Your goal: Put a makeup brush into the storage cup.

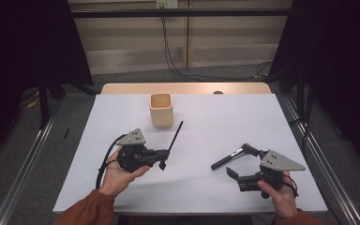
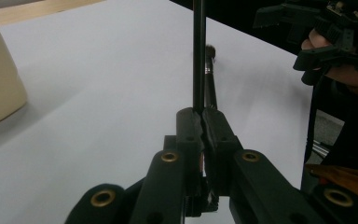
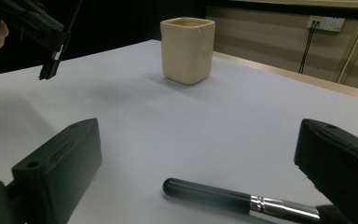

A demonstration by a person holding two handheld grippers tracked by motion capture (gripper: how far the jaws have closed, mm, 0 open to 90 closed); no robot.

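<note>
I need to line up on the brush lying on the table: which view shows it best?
The high view: the brush lies whole on the white table, before the open right gripper. The right gripper view shows its handle and ferrule only; the left gripper view shows it mostly hidden behind the held black stick.

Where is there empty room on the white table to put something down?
Plenty of bare white table lies right of the cream cup, and more along the left edge beside it. It is crowded near the front, where the left tongs hold a thin black stick and the right tongs are open around a brush.
</note>
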